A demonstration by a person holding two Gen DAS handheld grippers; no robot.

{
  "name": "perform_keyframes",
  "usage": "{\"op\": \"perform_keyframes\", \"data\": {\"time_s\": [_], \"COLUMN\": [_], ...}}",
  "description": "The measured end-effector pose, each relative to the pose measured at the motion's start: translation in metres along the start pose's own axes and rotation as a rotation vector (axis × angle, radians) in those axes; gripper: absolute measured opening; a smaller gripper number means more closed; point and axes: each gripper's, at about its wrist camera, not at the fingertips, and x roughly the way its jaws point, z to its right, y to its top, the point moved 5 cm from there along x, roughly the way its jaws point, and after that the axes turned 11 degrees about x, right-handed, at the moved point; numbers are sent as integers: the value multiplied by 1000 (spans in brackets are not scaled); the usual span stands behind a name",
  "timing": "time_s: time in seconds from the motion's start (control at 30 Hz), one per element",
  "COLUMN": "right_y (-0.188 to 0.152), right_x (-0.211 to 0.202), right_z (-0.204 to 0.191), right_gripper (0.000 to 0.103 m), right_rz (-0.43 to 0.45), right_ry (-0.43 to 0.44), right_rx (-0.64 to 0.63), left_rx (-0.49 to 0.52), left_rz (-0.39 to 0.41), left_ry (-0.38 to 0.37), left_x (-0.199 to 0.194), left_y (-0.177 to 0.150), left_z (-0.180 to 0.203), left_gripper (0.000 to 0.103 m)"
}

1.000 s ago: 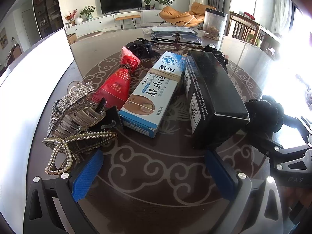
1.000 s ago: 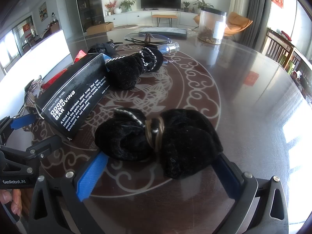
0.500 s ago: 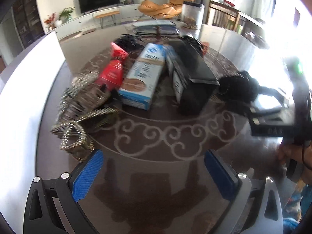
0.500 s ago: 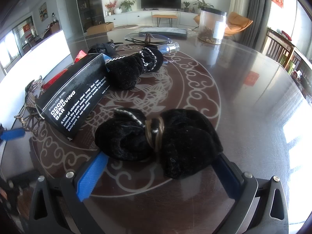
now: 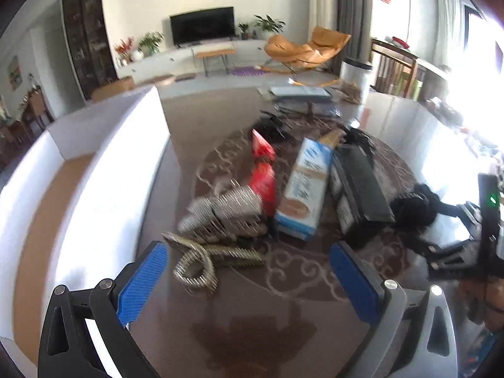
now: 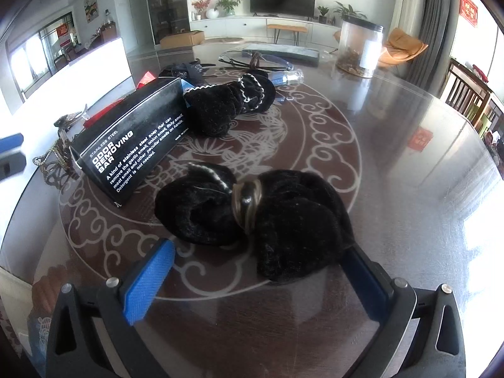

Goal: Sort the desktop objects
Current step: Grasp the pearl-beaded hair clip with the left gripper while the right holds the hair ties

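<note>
Black scrunchie lies between the spread right tongs; left tongs apart, holding nothing.

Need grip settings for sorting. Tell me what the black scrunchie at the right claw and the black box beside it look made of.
Black scrunchie: soft plush fabric, probably velvet; matte, fuzzy nap with lint specks, cinched by a shiny band that looks like metal or plastic. Black box: printed cardboard, it seems, semi-gloss, with crisp folded edges and scuffed corners. The right claw is open around the scrunchie.
</note>
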Motion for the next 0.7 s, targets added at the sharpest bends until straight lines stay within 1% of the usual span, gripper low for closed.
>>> {"op": "perform_keyframes", "data": {"time_s": [0.07,0.13,0.17,0.23,0.27,0.33,0.4,0.47,0.53,0.57,0.67,0.7], "right_y": [0,0,0,0,0,0,0,0,0,0,0,0], "right_x": [0,0,0,0,0,0,0,0,0,0,0,0], "right_z": [0,0,0,0,0,0,0,0,0,0,0,0], "right_gripper": [103,103,103,103,103,103,103,103,103,103,103,103], "right_rz": [0,0,0,0,0,0,0,0,1,1,1,1], "right_ry": [0,0,0,0,0,0,0,0,-1,-1,-1,-1], "right_rx": [0,0,0,0,0,1,1,1,1,1,2,2], "left_rx": [-31,-77,-110,-145,-164,-176,-153,-129,-128,-143,-219,-233], "left_rz": [-31,-79,-122,-164,-167,-145,-123,-137,-161,-161,-129,-129], "left_ry": [43,28,28,43,45,31,18,19,30,38,17,21], "left_x": [15,36,51,63,66,60,52,52,57,58,58,59], "left_y": [14,21,20,13,6,-8,-21,-31,-38,-40,-31,-28], "left_z": [-11,-18,-22,-25,-24,-19,-12,-10,-15,-19,-28,-28], "left_gripper": [103,103,103,103,103,103,103,103,103,103,103,103]}}
